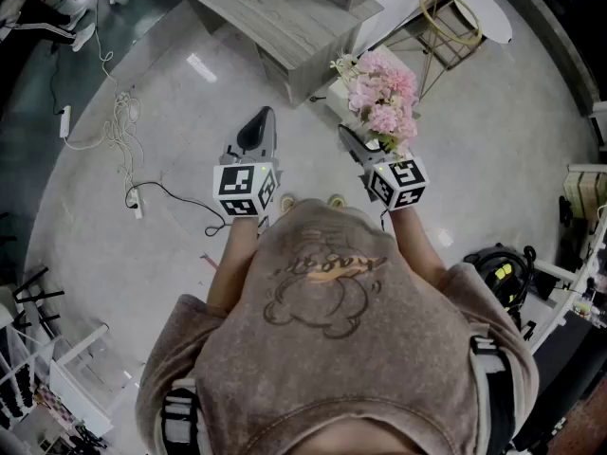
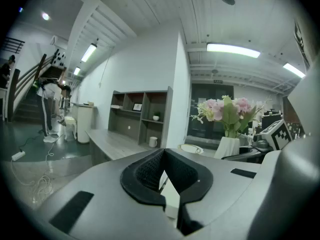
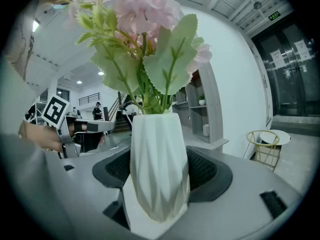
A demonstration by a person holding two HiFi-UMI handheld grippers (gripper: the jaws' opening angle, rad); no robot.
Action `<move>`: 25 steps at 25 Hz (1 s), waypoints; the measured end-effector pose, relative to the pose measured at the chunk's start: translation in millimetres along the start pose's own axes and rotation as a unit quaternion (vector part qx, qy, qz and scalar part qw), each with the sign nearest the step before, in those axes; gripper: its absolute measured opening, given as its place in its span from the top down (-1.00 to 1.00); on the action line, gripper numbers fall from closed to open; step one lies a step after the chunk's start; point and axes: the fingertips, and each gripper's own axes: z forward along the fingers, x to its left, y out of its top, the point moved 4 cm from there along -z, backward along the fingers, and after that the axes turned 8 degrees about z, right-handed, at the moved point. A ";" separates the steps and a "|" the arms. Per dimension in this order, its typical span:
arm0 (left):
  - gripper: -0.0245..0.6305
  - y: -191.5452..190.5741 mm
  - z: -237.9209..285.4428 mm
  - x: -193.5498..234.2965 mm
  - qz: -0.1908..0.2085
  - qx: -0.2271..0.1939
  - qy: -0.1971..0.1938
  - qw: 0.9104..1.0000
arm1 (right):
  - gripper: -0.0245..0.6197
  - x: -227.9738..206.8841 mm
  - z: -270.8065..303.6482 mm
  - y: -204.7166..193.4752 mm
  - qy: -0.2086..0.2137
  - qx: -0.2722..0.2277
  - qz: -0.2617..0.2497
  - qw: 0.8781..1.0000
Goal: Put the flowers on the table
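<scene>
A pale, glossy floor (image 1: 171, 121) fills most of the head view, and a long grey counter (image 1: 275, 17) runs across its far edge. A person (image 1: 332, 311) in a brown sweatshirt stands on the floor facing the counter's near corner, one gripper in each hand. Near the floor's right edge, beyond that corner, is a small round side table (image 1: 479, 12) with a white top and a gold wire frame. A white cable (image 1: 114, 126) lies loose towards the left edge.

The flowers (image 1: 384, 98) – a pink bunch with green leaves – stand upright in a white faceted vase (image 3: 157, 169), held in the air over the floor just short of the counter's corner. The right gripper (image 1: 356, 148) carries them, its black pads pressed against both sides of the vase's lower body. The left gripper (image 1: 266, 117) hangs level beside it – apart from the bunch – with its jaws brought together at the tips and nothing between them.
</scene>
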 end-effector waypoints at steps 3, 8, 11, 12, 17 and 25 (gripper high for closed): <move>0.87 0.9 -0.4 5.8 0.004 0.004 -0.004 1.000 | -0.08 2.9 3.8 0.1 -0.003 -0.002 0.008 1.000; 0.87 -1.8 -4.4 28.1 0.011 0.003 -0.012 1.000 | -0.09 16.5 18.1 -3.5 -0.005 -0.003 0.017 1.000; 0.87 -4.8 -6.4 41.8 0.019 -0.001 -0.021 1.000 | -0.09 27.0 26.7 -8.0 -0.008 -0.005 0.019 1.000; 0.87 -5.5 -6.7 45.8 0.020 -0.003 -0.025 0.999 | -0.08 30.3 30.1 -8.8 -0.010 -0.006 0.019 1.000; 0.87 -7.3 -2.8 60.7 0.024 -0.009 -0.045 0.999 | -0.08 38.5 47.8 -9.7 -0.024 -0.009 0.019 0.999; 0.87 -8.2 22.5 77.0 0.020 -0.013 -0.062 0.998 | -0.08 32.3 75.1 -3.9 -0.034 -0.014 0.015 0.999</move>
